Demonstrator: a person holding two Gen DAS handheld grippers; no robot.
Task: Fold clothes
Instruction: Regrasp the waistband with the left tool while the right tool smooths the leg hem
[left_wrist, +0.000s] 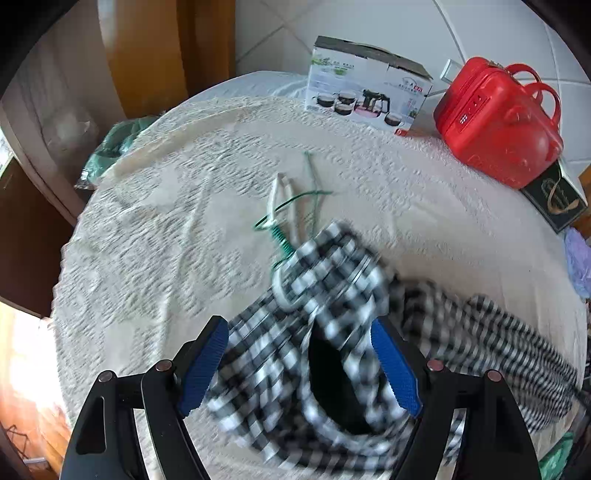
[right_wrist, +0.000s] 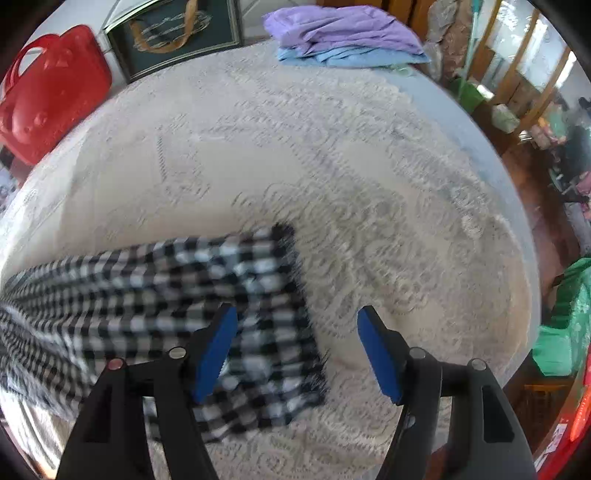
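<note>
The left gripper (left_wrist: 299, 363) was spread wide, blue pads (left_wrist: 202, 365) well apart, with a bunched-up heap of the black-and-white checked garment (left_wrist: 314, 332) sitting in the gap between them; nothing looked pinched. A dark opening in the cloth showed right between the fingers. Just past the heap, a green wire hanger (left_wrist: 291, 218) with a white cord lay on the lace tablecloth (left_wrist: 166, 229). Farther back sat a tea set box (left_wrist: 365, 85) and, right beside it, a red case (left_wrist: 495, 118) with handles.

The right gripper (right_wrist: 297, 345) was spread open too and gripping nothing. Its left pad (right_wrist: 216, 354) hung over the fringed end of the same checked garment (right_wrist: 207, 288), which lay flat on the cloth and ran off toward the left edge. Its other pad was over bare lace (right_wrist: 369, 229). Both views were pretty motion-blurred around the fabric, so whether the pad touched it couldn't be told. Across the table was a folded stack, a purple piece (right_wrist: 340, 27) on a blue one (right_wrist: 354, 57), plus the red case (right_wrist: 55, 92) and a dark framed box (right_wrist: 173, 37) beside it.
</note>
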